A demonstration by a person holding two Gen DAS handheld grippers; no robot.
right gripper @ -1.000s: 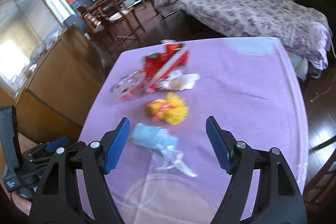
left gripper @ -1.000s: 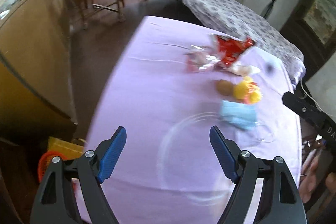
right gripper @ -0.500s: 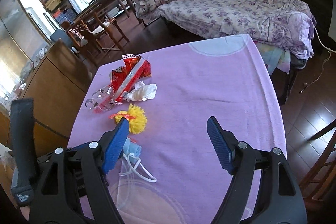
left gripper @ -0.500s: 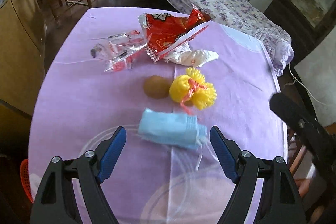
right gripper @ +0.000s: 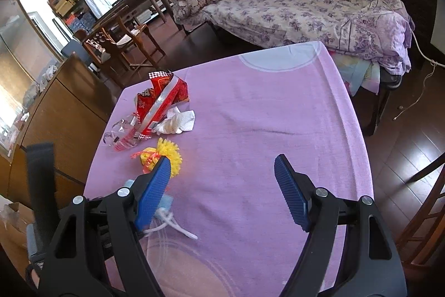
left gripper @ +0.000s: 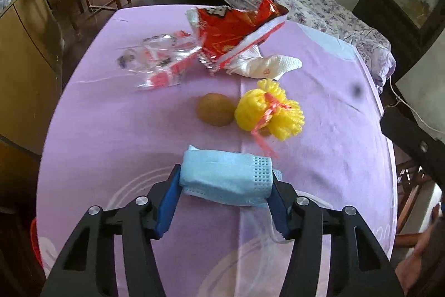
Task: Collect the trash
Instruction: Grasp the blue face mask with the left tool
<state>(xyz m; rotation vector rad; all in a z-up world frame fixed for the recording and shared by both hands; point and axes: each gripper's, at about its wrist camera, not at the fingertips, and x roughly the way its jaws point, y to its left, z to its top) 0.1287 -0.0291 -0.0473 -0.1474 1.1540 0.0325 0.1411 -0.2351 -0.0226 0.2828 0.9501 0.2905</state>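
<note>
Trash is lying scattered on a table point(left gripper: 116, 135) draped in a purple cloth. Left gripper point(left gripper: 225, 187) is closing on a folded blue face mask point(left gripper: 226, 174), both blue pads point(left gripper: 167, 202) pressing against its ends; the mask is sitting at the near middle of the table, its white ear loops point(left gripper: 267, 230) trailing toward 6 o'clock under the fingers.

From the mask, in the left wrist view:
- brown round fruit point(left gripper: 214, 113) lying at 12 o'clock, apart from the mask
- yellow foam net point(left gripper: 268, 110) with a red tie sitting at 1 o'clock, just beside the fruit on its 3 o'clock side
- crumpled white tissue point(left gripper: 267, 64) lying farther out at 12 to 1 o'clock
- red snack bag point(left gripper: 233, 29) standing torn open, touching the tissue
- clear plastic wrapper point(left gripper: 158, 60) with red print lying at 11 o'clock, its edge running under the bag

Right gripper point(right gripper: 222, 194) is hovering over bare cloth on the table's 3 o'clock side, jaws spread wide, nothing between them. In its view the left finger point(right gripper: 153, 191) is overlapping the yellow net and hiding most of the mask; only a blue corner and the loops are showing below it.

A floral-covered bed point(right gripper: 306, 10) is standing beyond the table's far edge at 12 o'clock, and wooden chairs point(right gripper: 119, 38) are standing at 10 o'clock.
</note>
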